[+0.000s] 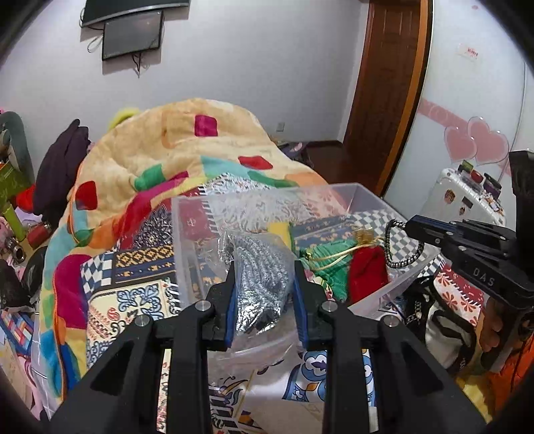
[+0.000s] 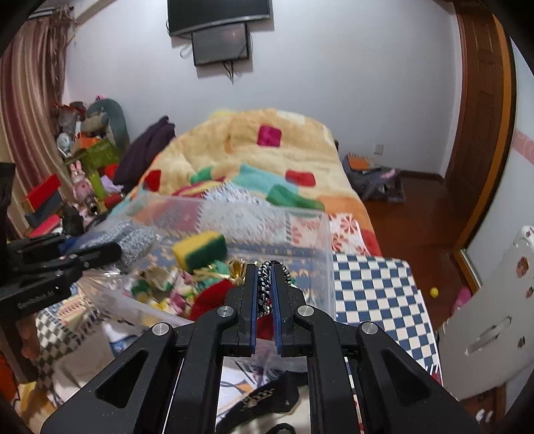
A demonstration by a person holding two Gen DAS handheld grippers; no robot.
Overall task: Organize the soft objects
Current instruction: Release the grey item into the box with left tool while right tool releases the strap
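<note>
Between the blue pads of the left gripper (image 1: pixel 265 267) sits a grey-and-white knitted bundle in a clear plastic bag (image 1: pixel 263 277), clamped on both sides and held above the near wall of the clear plastic bin (image 1: pixel 187 240). From the right wrist view the same grey knit (image 2: pixel 130 238) shows at the bin's left edge, with the left gripper's black fingers (image 2: pixel 96 253) around it.

Inside the bin lie a red soft piece (image 1: pixel 367 273), a green knitted piece (image 1: pixel 330 267) with a gold cord (image 1: pixel 337 256) across it, and a yellow-and-green sponge (image 2: pixel 200 248) toward the far side. A small gold ornament (image 1: pixel 363 235) rests near the green piece.

At the bin's right edge, the right gripper (image 2: pixel 265 270) has its pads pressed together on a black-and-white braided cord (image 2: pixel 263 290). In the left wrist view that cord (image 1: pixel 405 257) hangs in a loop over the bin's right wall from the tip of the right gripper (image 1: pixel 409 225).

The bin stands on a bed covered with a patterned bedspread (image 1: pixel 133 297) of blue-and-white checks and ornamental panels. Behind the bin a fleece blanket (image 1: pixel 187 140) with coloured squares is heaped toward the far edge of the bed. A dark garment (image 1: pixel 60 167) lies at the bed's far left corner. A white suitcase (image 1: pixel 457 197) stands off the bed's right edge, and two dark screens (image 2: pixel 220 30) hang on the far wall.
</note>
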